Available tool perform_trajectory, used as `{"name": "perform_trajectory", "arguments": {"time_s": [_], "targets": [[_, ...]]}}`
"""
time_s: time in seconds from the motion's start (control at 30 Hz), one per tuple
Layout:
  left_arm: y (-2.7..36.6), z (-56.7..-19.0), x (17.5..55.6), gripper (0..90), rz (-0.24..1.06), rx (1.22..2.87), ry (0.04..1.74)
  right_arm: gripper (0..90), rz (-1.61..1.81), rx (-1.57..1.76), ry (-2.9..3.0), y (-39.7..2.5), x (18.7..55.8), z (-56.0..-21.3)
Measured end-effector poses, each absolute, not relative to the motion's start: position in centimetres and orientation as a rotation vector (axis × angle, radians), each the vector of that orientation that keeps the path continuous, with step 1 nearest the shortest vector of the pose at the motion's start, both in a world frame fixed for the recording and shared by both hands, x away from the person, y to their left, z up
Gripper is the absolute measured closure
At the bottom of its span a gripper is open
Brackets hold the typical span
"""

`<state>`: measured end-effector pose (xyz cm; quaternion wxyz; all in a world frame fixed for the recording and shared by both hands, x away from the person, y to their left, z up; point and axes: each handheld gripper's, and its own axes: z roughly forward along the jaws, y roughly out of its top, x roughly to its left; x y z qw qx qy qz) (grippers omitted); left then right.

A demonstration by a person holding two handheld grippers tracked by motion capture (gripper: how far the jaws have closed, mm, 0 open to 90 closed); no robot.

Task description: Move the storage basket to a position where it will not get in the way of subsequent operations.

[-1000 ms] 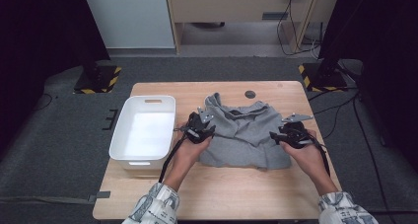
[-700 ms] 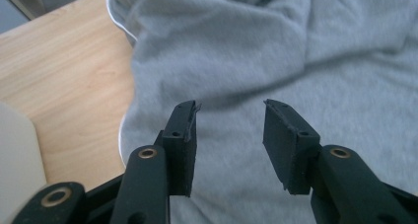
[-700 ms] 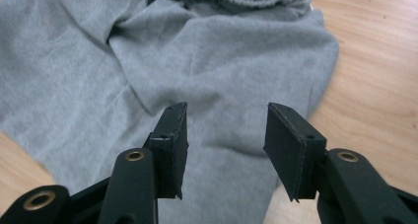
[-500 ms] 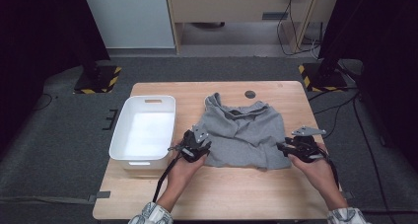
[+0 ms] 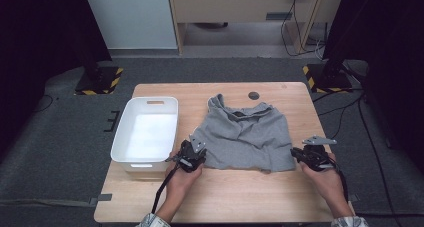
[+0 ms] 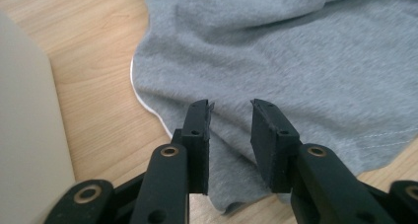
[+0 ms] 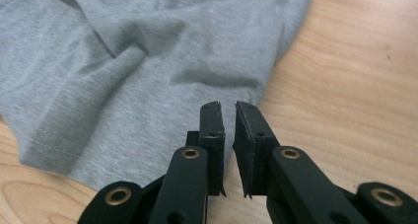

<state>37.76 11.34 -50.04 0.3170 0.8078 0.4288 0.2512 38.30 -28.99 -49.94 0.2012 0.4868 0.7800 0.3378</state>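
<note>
Garment: soft grey knit shirt point(image 5: 244, 137), rumpled, lay mid-worktop point(image 5: 240, 192), pale wood grain.
Left tongs point(image 5: 192, 156): released, parted over the hem at the shirt's 7 o'clock corner.
Right tongs point(image 5: 306, 156): narrowly parted, empty, at its 4 o'clock corner.
Tub point(image 5: 145, 132): smooth white plastic, rectangular, at 9 o'clock.

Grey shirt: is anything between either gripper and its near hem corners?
Nothing visible. The left gripper sits open right over the grey shirt at its near left corner, beside the white bin. The right gripper, jaws slightly parted, is at the near right corner with bare table around it.
</note>
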Motion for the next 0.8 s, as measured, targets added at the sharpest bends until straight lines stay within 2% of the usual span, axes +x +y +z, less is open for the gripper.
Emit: {"name": "perform_trajectory", "arguments": {"time_s": [0.17, 0.33, 0.47, 0.8], "targets": [[11.2, -50.8, 37.6, 70.3, 0.657, 2.145, 1.146, 77.5, 0.940, 1.394, 2.147, -29.6, 37.9, -50.7], [11.1, -51.5, 37.4, 68.4, 0.687, 2.135, 1.151, 73.1, 0.978, 1.406, 2.141, -30.0, 37.6, -50.8], [11.4, -51.6, 37.1, 65.2, 0.708, 2.107, 1.163, 72.6, 0.976, 1.395, 2.137, -29.8, 37.6, -50.8], [11.3, -51.0, 36.5, 67.5, 0.754, 2.090, 1.159, 71.0, 0.971, 1.398, 2.154, -29.4, 37.5, -51.0]]}}
